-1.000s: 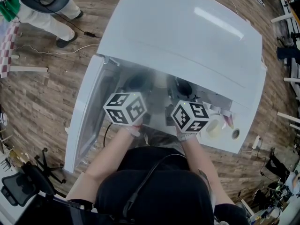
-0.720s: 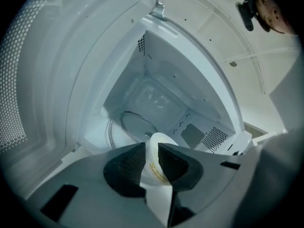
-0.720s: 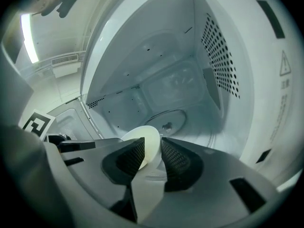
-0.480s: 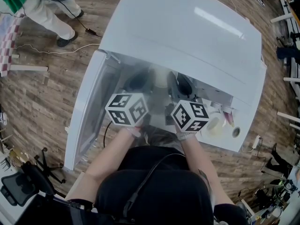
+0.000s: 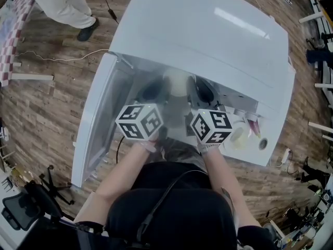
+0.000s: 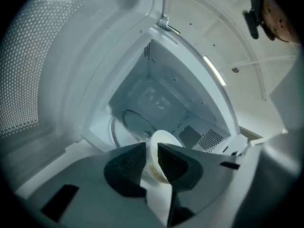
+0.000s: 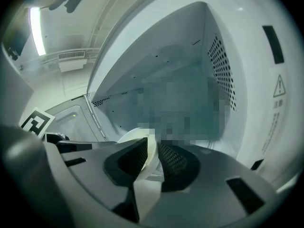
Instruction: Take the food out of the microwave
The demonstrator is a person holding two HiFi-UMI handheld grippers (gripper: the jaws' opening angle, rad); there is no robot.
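Note:
A white bowl (image 5: 177, 81) sits just inside the mouth of the open white microwave (image 5: 208, 30), between my two grippers. My left gripper (image 5: 152, 91) is shut on its left rim; in the left gripper view the thin white rim (image 6: 153, 161) is pinched between the dark pads. My right gripper (image 5: 203, 92) reaches in from the other side, its jaws closing onto the opposite rim (image 7: 151, 152), which fills the narrow gap between the pads. What the bowl contains is hidden.
The microwave door (image 5: 96, 119) hangs open at the left. Its glass turntable (image 6: 128, 125) lies deep in the cavity. The control panel with knobs (image 5: 240, 138) is at the right. A person (image 5: 67, 7) stands on the wooden floor at upper left.
The white bowl shows more plainly between the two grippers than before. Both marker cubes have hardly shifted. The person at the upper left has moved toward the picture's edge.

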